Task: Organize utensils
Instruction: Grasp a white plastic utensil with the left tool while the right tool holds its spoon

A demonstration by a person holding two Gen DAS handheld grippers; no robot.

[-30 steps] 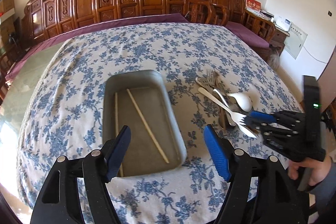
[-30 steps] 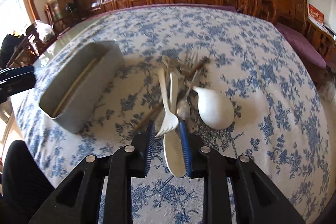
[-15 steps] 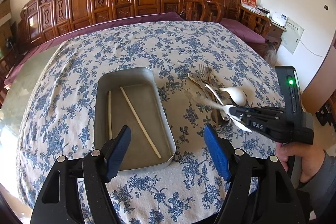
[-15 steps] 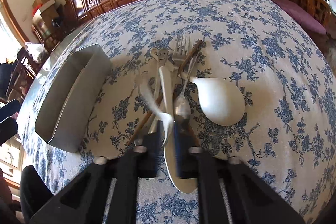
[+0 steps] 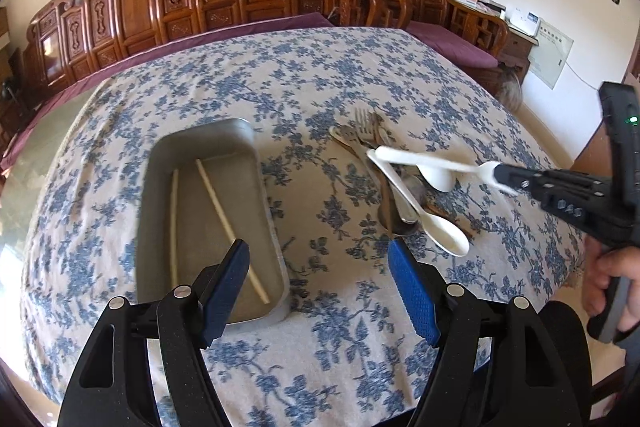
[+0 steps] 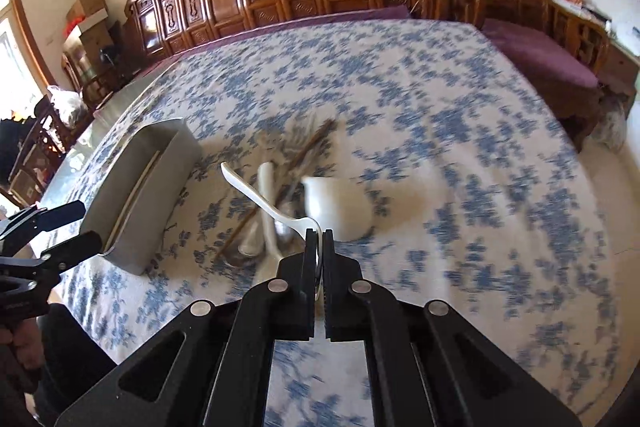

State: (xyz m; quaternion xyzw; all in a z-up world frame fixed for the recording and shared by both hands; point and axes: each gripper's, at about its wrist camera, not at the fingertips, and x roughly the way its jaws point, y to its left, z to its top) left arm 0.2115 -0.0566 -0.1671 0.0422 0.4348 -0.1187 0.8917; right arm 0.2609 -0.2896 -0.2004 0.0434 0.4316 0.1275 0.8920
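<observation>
From my left wrist, my right gripper [image 5: 498, 174] now holds the white plastic fork [image 5: 424, 159] lifted clear above the utensil pile [image 5: 400, 195], where a second ago it lay among them. The metal tray [image 5: 208, 219] sits left of the pile with two chopsticks [image 5: 224, 211] inside; my left gripper [image 5: 320, 287] hangs wide open, empty. From my right wrist, my fingers [image 6: 310, 267] are clamped on the fork's [image 6: 264, 197] tined end, handle pointing toward the tray [image 6: 140, 191]: the carry comes next, I judge

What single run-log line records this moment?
right gripper: shut on white plastic fork, lifted | left gripper: open | grey metal tray: two chopsticks
</observation>
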